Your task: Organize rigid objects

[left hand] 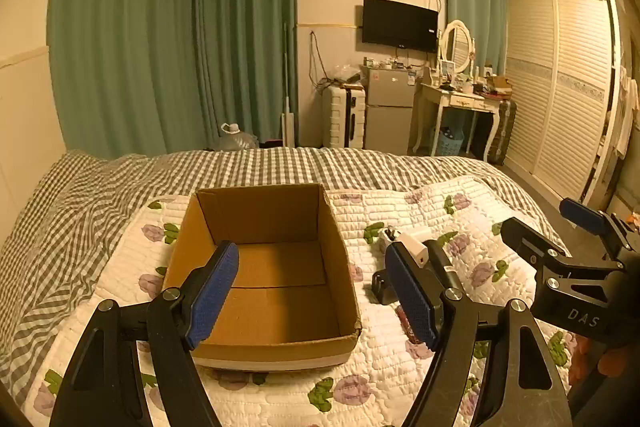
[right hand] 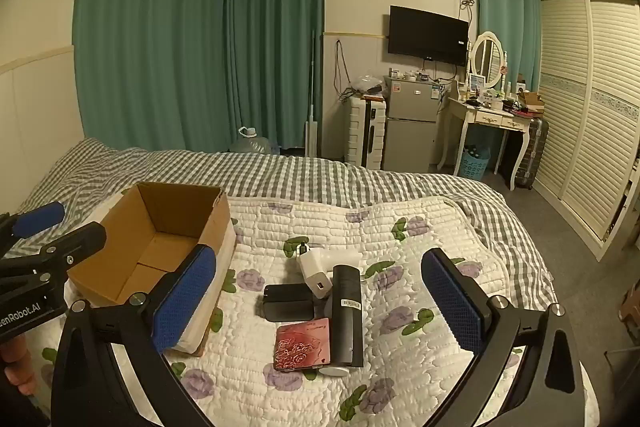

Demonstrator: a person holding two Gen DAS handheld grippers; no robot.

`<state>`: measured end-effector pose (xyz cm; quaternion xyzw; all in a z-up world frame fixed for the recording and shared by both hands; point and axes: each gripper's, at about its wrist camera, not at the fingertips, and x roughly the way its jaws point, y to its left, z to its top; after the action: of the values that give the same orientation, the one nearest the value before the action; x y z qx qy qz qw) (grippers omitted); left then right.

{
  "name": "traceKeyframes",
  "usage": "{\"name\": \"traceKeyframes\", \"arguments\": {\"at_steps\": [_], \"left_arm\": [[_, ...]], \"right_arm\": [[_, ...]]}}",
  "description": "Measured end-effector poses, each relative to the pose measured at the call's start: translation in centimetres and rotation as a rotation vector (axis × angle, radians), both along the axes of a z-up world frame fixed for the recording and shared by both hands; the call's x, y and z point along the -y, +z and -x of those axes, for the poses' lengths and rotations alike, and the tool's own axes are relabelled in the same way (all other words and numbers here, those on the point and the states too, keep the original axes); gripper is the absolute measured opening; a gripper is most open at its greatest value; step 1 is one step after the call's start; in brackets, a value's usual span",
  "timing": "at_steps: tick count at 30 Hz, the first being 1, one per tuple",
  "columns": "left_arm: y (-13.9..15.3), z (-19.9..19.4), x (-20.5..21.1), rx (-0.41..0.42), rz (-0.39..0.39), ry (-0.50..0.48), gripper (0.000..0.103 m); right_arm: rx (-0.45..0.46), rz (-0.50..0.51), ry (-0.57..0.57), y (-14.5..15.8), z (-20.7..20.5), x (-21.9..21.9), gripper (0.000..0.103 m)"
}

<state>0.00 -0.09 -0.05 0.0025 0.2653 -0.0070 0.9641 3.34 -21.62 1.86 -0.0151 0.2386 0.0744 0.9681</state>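
Both grippers, left gripper (left hand: 312,295) and right gripper (right hand: 320,303), gape wide and empty; the clustered items (white charger (right hand: 316,267) overlapping black cylinder (right hand: 348,315)) could shift together on the soft quilt (right hand: 400,235).

Count of items on the bed: one container, four loose objects in sight.

Recorded were one open cardboard box (right hand: 160,247), one white charger (right hand: 318,269), one black adapter (right hand: 288,301), one tall black cylinder (right hand: 348,311) and one red patterned case (right hand: 303,345). A white item under the cylinder could not be identified.
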Motion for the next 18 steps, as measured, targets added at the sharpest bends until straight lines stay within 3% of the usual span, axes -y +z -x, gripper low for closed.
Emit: {"name": "traceKeyframes", "arguments": {"at_steps": [18], "left_arm": [[-0.38,-0.04,-0.02,-0.003,-0.016,0.006,0.078]], "right_arm": [[-0.003,-0.001,-0.001,-0.19,-0.09,-0.18,0.103]]}}
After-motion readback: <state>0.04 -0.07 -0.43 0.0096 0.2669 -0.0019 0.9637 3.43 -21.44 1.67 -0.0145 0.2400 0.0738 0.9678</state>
